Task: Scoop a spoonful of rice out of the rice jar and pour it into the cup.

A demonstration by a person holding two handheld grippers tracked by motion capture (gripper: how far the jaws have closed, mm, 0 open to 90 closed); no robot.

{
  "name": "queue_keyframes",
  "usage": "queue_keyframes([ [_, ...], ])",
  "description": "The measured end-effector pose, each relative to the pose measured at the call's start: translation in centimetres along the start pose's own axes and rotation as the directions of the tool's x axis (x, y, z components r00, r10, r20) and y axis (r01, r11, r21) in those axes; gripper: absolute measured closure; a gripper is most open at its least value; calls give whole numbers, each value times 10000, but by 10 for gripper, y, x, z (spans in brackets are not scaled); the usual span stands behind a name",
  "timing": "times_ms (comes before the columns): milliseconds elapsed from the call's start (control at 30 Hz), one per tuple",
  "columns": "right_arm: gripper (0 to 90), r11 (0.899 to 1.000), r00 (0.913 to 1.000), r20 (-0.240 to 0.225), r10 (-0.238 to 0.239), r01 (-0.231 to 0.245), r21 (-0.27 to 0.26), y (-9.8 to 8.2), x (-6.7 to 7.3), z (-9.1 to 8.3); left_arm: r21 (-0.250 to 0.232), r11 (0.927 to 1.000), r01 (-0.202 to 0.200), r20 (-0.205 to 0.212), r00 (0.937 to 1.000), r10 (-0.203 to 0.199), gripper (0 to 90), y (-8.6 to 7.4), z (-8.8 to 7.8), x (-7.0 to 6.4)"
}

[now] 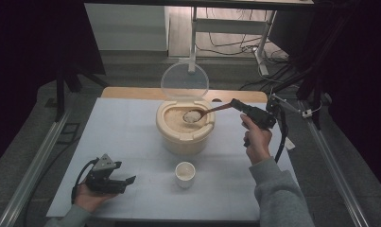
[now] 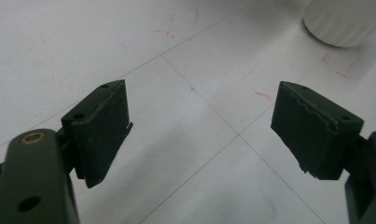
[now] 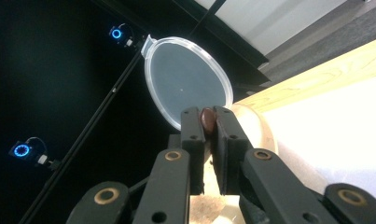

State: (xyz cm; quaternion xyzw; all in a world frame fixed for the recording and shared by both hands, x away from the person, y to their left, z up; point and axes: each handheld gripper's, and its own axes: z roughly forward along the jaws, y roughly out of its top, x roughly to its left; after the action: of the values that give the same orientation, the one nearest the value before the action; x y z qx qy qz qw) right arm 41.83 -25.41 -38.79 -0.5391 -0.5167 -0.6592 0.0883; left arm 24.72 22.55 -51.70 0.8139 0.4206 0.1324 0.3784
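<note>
the right gripper [image 1: 235,104] pinches a spoon [image 1: 204,112] loaded with rice over the open tub [image 1: 185,130], left gripper [image 1: 126,181] idle and wide, so next comes a level carry to the cup [image 1: 185,173].

No readable text, labels or numbers on anything.
</note>
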Motion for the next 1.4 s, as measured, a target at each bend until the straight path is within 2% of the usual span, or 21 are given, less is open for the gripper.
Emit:
queue_keyframes([
  [267, 830, 9999, 9998, -202, 87, -86, 53, -2, 3, -7, 23, 10000, 10, -3, 10000, -10, 194, 0, 0, 0],
  [433, 830, 9995, 9991, -366, 214, -205, 253, -4, 4, -13, 34, 10000, 15, -9, 10000, -15, 193, 0, 0, 0],
  [867, 830, 9965, 9974, -690, 197, -139, 830, -21, 3, -30, 49, 10000, 6, -15, 10000, -6, 193, 0, 1, 0],
  [1200, 830, 9897, 9970, -773, 68, 43, 1428, -36, 4, -39, 47, 10000, -45, -11, 10000, 45, 192, 0, 1, -1],
  [1400, 830, 9795, 9975, -702, -7, 149, 2009, -49, 3, -40, 49, 10000, -46, -12, 10000, 46, 192, 1, 1, -1],
])
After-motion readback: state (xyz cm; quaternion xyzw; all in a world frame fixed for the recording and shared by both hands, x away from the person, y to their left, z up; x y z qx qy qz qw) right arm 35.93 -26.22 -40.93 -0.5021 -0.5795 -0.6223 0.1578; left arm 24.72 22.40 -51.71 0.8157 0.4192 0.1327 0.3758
